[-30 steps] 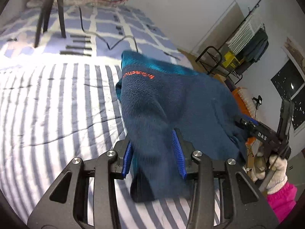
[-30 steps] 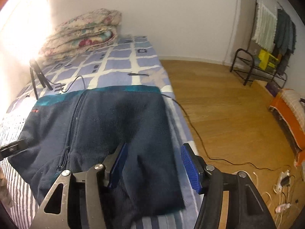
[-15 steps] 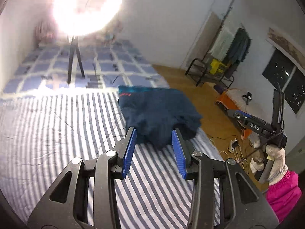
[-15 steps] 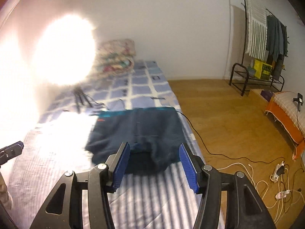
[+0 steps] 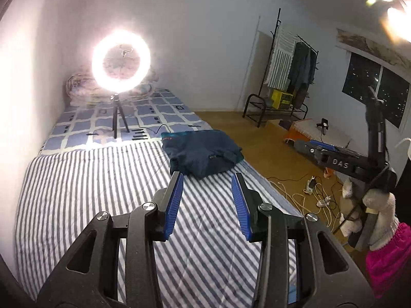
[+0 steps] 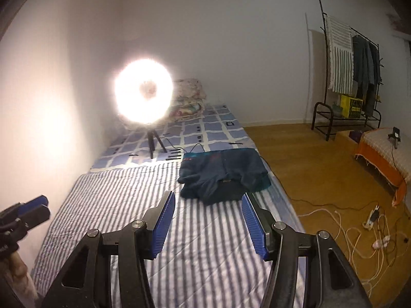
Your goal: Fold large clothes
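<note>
Two tongs are showing, both standing open with nothing between the blue pads. The left tongs point(image 5: 207, 177) are hovering above the striped sheet point(image 5: 77, 184) of the bed; the right tongs point(image 6: 208, 197) are doing the same, jaws standing a little wider. One dark blue fleece garment point(image 6: 223, 173) is lying folded in a bundle on the bed, ahead of both tongs and clear of them, close to the bed's right edge where the striped sheet is meeting the checked blue sheet point(image 6: 213, 125). One ring light point(image 5: 120, 60) on a small tripod is shining further back on the checked sheet. One clothes rack point(image 6: 346, 77) is standing against the far wall, well apart. A gloved hand point(image 5: 380, 218) is gripping the right tongs' handle.
</note>
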`<state>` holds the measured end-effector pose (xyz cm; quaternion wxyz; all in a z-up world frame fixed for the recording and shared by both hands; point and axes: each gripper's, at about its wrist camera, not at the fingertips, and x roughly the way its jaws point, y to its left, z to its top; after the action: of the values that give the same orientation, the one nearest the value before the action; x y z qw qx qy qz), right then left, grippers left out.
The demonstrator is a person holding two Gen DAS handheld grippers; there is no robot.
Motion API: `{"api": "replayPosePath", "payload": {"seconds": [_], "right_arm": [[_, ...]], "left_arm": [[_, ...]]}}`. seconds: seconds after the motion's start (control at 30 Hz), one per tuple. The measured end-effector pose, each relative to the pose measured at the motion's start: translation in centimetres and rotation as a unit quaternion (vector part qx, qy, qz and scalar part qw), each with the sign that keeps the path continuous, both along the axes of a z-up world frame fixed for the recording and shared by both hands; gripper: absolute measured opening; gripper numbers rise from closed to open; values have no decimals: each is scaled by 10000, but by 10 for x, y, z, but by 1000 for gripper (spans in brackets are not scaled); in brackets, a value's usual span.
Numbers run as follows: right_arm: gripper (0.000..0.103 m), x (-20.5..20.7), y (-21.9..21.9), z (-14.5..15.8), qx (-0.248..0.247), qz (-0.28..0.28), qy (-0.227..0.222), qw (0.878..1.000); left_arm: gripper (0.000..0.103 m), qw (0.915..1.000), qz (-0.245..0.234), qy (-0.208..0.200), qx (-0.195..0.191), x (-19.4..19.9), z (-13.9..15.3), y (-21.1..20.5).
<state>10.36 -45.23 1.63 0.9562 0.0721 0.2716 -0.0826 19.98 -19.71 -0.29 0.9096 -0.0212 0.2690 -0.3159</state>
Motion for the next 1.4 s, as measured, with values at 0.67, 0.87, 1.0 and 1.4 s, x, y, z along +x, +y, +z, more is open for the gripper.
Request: {"api": "replayPosePath", "payload": {"seconds": [0.67,0.87,1.0,1.4], "right_arm": [[97,-44,29,-49,-350,-399,-244,9983],[103,-47,25,-48,-362,-541,-385,9971],[103,-46,18,-51,-281,-646,-333,9970],[103,-43,17,-56,-293,-672,-235,9970]], "left_arm": [[98,9991,144,-318,239,-53,-29,14],[103,9978,137,-435,481,-62,-32,6],[103,9967,240,-481,607,-67,-34,4],[103,9954,284,-606,682,-76,-33,4]]}}
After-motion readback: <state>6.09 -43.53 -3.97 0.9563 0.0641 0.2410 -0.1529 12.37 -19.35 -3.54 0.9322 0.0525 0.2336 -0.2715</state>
